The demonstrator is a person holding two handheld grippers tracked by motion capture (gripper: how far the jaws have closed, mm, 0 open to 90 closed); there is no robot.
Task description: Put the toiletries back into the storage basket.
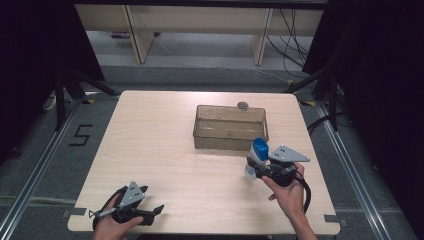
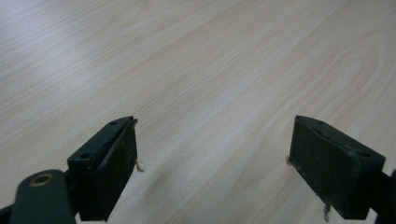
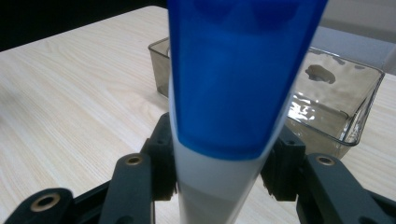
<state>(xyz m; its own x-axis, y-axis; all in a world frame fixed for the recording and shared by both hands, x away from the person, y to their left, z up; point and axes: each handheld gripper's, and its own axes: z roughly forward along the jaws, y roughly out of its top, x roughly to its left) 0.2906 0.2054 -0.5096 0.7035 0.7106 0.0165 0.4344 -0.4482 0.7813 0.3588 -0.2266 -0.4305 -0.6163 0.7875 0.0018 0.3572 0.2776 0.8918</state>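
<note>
- Left gripper (image 1: 150, 212), held in the left hand (image 1: 112, 225) at the near left, jaws spread wide apart.
- Right gripper (image 1: 256, 169), held in the right hand (image 1: 290, 192) at the near right, jaws clamped closed.

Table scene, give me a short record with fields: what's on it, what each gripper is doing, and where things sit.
surface: light wood table
container: clear rectangular bin, far centre-right, looks empty
held item: white tube with blue cap, upright, just in front of the bin
right gripper: shut on the tube's white body
left gripper: open, nothing between the jaws, at the near left edge
small object: grey round thing behind the bin, kind unclear
</note>
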